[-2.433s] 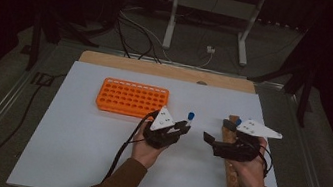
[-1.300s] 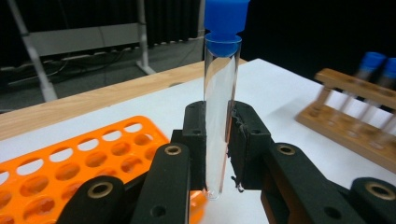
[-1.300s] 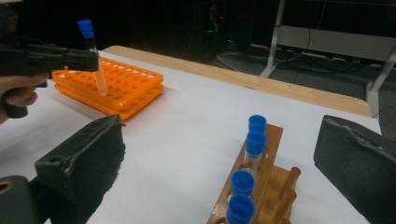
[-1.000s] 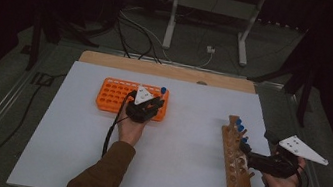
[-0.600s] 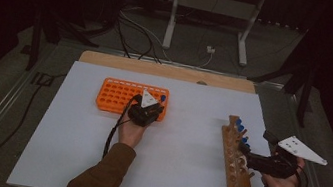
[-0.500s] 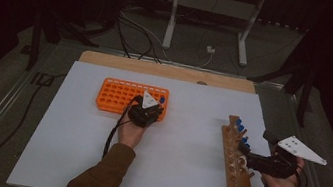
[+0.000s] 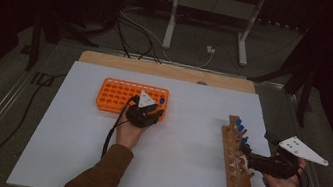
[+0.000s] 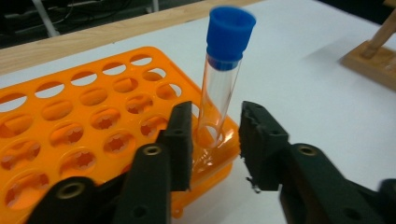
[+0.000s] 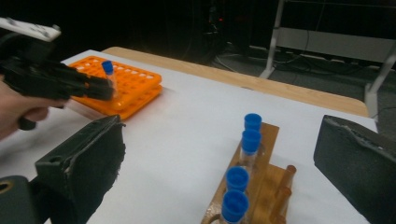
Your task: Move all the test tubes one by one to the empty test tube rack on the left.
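Since the earlier frame both hands have parted: the left gripper [image 8: 212, 149] has carried the tube to the rack, and the right gripper [image 9: 224, 168] has drawn back beside the wooden tube stand [image 7: 236, 157]. On the white counter [image 7: 176, 176] sits the orange plastic rack of round holes [image 8: 93, 135]. The clear blue-capped test tube [image 8: 219, 93] stands tilted in a corner hole, between released left fingers [image 8: 180, 135]. Right fingers gape, empty. The tube looks light, slick and breakable; I'd grip mid-barrel, gently.
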Available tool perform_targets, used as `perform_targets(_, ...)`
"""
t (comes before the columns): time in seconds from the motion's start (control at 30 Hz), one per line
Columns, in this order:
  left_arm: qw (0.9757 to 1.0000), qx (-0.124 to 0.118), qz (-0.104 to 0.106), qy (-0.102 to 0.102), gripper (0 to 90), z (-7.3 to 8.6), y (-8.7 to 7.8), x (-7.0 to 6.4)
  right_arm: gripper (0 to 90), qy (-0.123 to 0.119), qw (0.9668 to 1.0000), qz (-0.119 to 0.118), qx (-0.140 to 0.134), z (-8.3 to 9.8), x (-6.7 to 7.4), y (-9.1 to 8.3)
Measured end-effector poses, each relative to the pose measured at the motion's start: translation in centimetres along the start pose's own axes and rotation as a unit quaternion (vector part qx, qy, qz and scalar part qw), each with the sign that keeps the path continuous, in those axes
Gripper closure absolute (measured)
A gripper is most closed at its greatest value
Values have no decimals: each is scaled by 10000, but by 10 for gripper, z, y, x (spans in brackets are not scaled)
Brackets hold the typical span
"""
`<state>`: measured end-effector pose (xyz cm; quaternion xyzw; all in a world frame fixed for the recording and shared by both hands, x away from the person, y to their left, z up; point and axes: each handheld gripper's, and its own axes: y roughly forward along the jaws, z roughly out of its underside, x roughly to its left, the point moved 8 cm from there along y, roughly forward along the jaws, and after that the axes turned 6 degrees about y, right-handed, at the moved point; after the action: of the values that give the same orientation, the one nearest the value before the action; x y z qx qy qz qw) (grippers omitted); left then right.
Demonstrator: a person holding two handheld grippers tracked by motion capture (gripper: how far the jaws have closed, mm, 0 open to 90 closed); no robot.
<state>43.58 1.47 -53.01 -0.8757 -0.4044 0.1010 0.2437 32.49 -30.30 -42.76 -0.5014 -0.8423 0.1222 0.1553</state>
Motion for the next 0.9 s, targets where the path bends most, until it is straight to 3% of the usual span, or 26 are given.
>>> perform_targets(0.2,9988,-390,22,-296,500,-10,-34,9,17,-42,10000,72,51,1,-2,-1)
perform_targets(0.23,9984,-463,32,-336,441,-11,-40,11,19,-86,9999,104,88,3,-3,-1)
perform_targets(0.37,9966,-697,-9,-434,341,-13,-66,17,48,-160,9995,191,183,9,-6,0)
perform_targets(0.4,9962,-742,-53,-459,287,-13,-72,18,58,-146,9994,203,237,12,-8,1)
perform_targets(0.43,9959,-774,-100,-465,173,-12,-78,19,65,-118,9991,235,337,20,-12,3)
perform_targets(0.6,9941,-845,-358,-578,28,-5,-103,27,136,-47,9983,279,516,35,-20,7)
perform_targets(0.73,9931,-856,-600,-536,6,5,-117,33,230,-56,9970,252,724,51,-23,13)
perform_targets(0.9,9933,-792,-660,-523,6,17,-130,38,402,-148,9963,146,831,60,-23,19)
